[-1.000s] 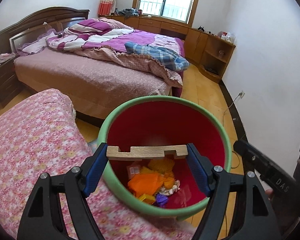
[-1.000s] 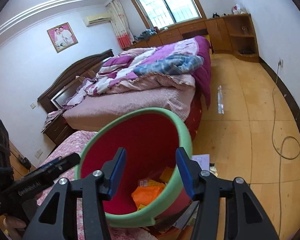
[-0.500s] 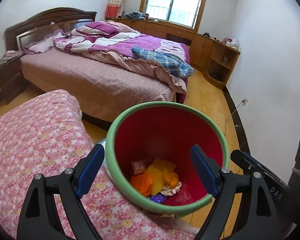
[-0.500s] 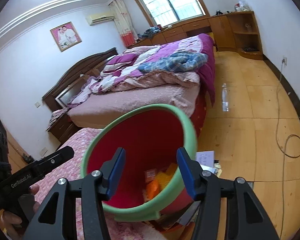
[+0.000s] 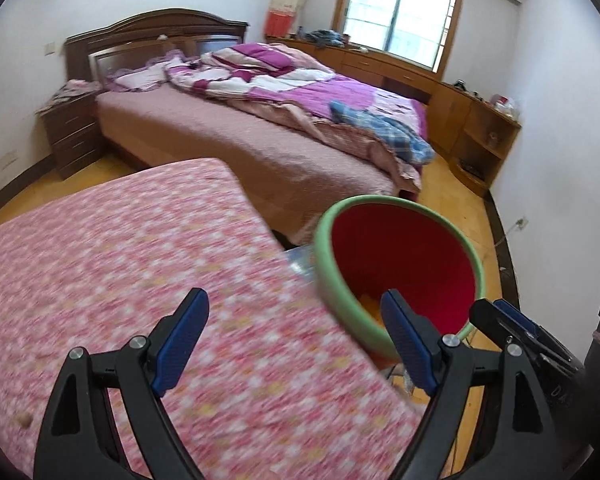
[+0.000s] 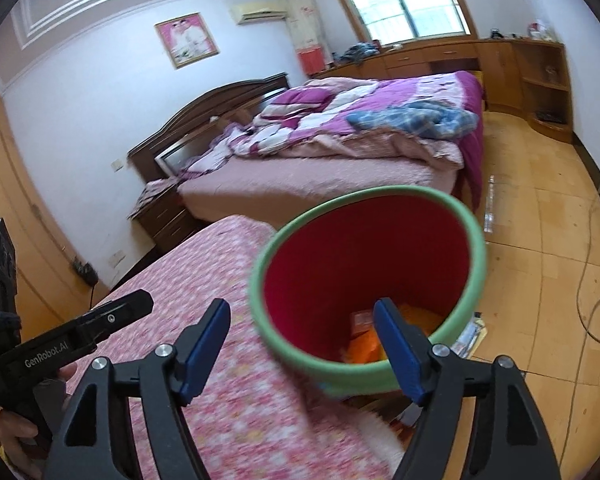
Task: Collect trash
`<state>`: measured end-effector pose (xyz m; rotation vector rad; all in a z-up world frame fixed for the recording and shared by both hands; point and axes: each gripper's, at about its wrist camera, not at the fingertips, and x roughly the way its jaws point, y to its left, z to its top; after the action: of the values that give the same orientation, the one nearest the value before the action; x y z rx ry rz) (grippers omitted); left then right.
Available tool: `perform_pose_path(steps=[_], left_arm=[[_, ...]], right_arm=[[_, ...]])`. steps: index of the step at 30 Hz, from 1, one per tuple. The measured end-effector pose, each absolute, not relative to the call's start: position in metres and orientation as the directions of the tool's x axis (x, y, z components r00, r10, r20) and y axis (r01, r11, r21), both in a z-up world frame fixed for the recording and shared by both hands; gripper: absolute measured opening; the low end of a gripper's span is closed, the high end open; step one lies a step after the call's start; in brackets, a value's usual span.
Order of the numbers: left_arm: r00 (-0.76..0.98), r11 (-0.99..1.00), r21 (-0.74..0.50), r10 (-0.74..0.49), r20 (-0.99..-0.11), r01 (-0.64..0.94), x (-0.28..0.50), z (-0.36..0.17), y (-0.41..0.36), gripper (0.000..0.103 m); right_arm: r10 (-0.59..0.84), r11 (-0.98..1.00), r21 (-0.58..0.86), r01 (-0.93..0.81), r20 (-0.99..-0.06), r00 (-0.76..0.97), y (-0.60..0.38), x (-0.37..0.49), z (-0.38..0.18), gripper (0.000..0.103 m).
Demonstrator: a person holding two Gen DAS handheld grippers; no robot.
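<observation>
A trash bin [image 5: 400, 248] with a green rim and red inside stands on the floor beside the pink floral table. It also shows in the right wrist view [image 6: 368, 264], with orange and yellow trash [image 6: 364, 344] at its bottom. My left gripper [image 5: 294, 340] is open and empty over the table's edge, left of the bin. My right gripper [image 6: 302, 346] is open and empty, its right finger over the bin's near rim. The right gripper also shows in the left wrist view [image 5: 512, 324].
The pink floral tablecloth [image 5: 120, 272] covers the table at the left. A large bed [image 5: 260, 128] with purple bedding lies behind. Papers [image 6: 472, 328] lie on the wooden floor by the bin, a clear bottle [image 6: 490, 204] and a cable [image 6: 588, 280] further right.
My left gripper opened and let go of the wooden piece over the bin, then swung left over the table. My right gripper stayed open and shifted left.
</observation>
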<state>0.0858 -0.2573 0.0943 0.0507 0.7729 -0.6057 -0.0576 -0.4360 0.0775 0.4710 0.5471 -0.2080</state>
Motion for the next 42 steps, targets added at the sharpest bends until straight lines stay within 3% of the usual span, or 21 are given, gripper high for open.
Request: perform_pose_path(steps=[4,16,21,37,42], left_arm=[[0.583,0.855,-0.182,-0.471,-0.662,0.485,0.078,0.099,-0.221,0.087],[0.691,0.945,-0.17,-0.32,-0.648,0.278,0.048,0.105,-0.112,0.087],[0.73,0.968,-0.171,-0.25,-0.636,0.182,0.033,0.103,-0.075,0.087],[0.826,0.994,-0.084,-0.102,-0.554,0.067,-0.006,0.078,-0.023,0.087],[0.837,0.998,-0.053,-0.064,-0.543,0.042,-0.009,0.072,-0.021,0.087]], right_arm=[[-0.045,0.896,0.351,0.272,-0.537,0.843,-0.404,-0.056,0.086,0.087],[0.05,0.937,0.316,0.152,-0.55,0.834,-0.319,-0.053,0.096,0.09],[0.089,0.951,0.299,0.082,-0.516,0.852,-0.288,-0.065,0.099,0.096],[0.042,0.988,0.15,0.024,-0.424,0.904,-0.231,-0.092,0.09,0.097],[0.027,0.988,0.149,0.044,-0.442,0.897,-0.232,-0.09,0.082,0.097]])
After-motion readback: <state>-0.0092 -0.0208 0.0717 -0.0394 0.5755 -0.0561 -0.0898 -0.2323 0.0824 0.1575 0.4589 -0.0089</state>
